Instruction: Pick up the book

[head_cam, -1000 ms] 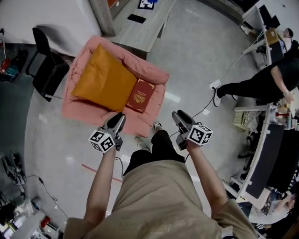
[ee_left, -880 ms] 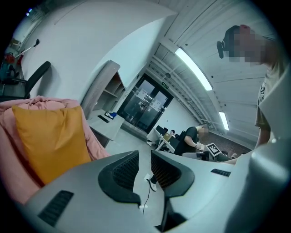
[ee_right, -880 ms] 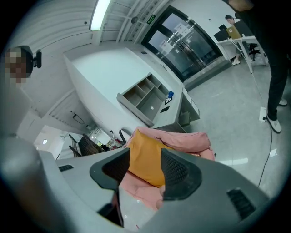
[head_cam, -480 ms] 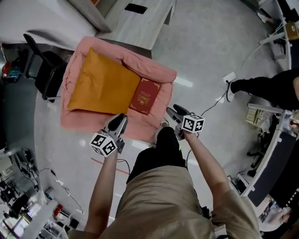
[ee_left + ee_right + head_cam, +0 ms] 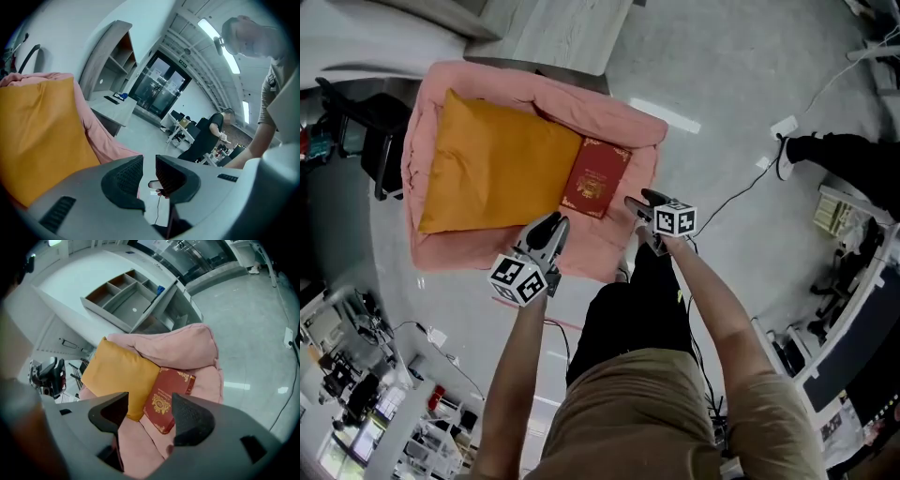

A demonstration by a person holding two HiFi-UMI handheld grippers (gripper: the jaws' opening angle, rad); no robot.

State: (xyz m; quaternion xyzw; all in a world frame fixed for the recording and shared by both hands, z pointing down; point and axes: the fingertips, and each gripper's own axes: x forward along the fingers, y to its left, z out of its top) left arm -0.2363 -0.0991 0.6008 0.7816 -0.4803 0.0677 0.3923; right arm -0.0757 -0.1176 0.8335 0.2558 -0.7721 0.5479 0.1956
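The book (image 5: 596, 178) lies ungrasped on the pink armchair (image 5: 619, 122), right of the orange cushion (image 5: 492, 169). Your right gripper (image 5: 636, 208) hangs near it, jaws opening (nothing between them yet); your left gripper (image 5: 555, 223) has narrow, empty jaws.

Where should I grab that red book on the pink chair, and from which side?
Probably its near short end, from the front of the chair: the book lies flat, one long side against the orange pillow. The right tool, jaws opening and empty, faces it.
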